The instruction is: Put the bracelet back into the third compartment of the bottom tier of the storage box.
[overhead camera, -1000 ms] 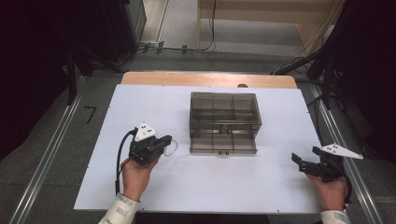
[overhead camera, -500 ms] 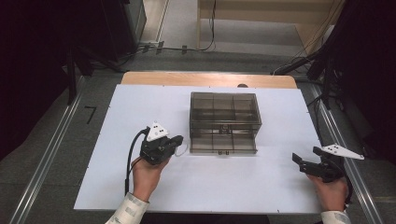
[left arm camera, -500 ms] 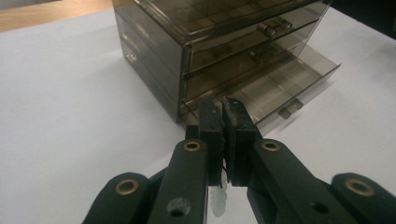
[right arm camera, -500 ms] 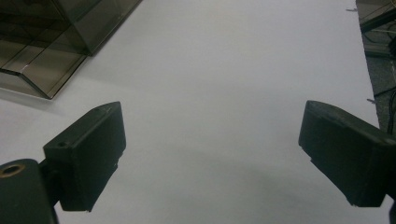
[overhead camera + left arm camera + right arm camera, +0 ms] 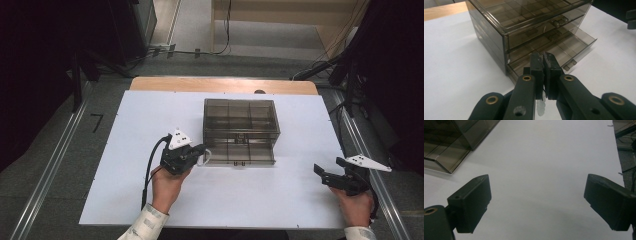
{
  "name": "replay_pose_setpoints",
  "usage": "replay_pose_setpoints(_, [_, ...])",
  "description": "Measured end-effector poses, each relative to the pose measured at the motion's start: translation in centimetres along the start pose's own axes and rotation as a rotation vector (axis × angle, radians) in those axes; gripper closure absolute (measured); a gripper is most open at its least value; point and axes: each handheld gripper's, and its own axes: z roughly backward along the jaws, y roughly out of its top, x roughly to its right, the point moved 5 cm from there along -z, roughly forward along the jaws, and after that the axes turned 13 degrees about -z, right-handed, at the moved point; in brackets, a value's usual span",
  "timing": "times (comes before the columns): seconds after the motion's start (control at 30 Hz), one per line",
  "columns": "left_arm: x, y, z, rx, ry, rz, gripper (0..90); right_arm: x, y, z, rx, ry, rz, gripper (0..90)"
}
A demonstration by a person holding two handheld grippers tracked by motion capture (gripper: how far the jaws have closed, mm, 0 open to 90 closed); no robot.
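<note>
A smoky see-through drawer box (image 5: pixel 240 117) stands mid-table, its bottom drawer (image 5: pixel 240 154) pulled out toward me. My left gripper (image 5: pixel 202 151) is at the drawer's front left corner, jaws pressed together on a small whitish translucent piece (image 5: pixel 540 107); the same piece (image 5: pixel 204 158) peeks out at the tips in the high view. In the left gripper view the gripper (image 5: pixel 543 56) points over the open drawer (image 5: pixel 564 47). My right gripper (image 5: pixel 328 175) rests near the table's right front edge, open and holding nothing (image 5: pixel 536 202), well apart from the box (image 5: pixel 446 142).
The white tabletop (image 5: pixel 150 115) has bare room left of and in front of the box. A wooden strip (image 5: pixel 220 85) runs along the far edge. Metal rails (image 5: pixel 55 160) flank the table, and cables lie on the floor behind.
My left hand has carried its gripper rightward, up to the open drawer's front left corner. The right gripper has stayed where it was.
</note>
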Motion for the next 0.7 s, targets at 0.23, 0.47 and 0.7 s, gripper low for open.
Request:
replay_pose_setpoints(0.23, [0.4,0.2,-0.6,0.006,0.000,0.004,88.2,0.0,0.0,0.1,0.002,-0.002,0.003,6.0])
replay_pose_setpoints(0.47, [1.0,0.8,-1.3,0.013,-0.012,0.000,88.3,0.0,0.0,0.0,0.001,-0.002,0.008,6.0])
replay_pose_setpoints(0.7, [1.6,1.3,-2.1,0.017,-0.022,-0.003,88.2,0.0,0.0,0.0,0.002,-0.002,0.006,6.0])
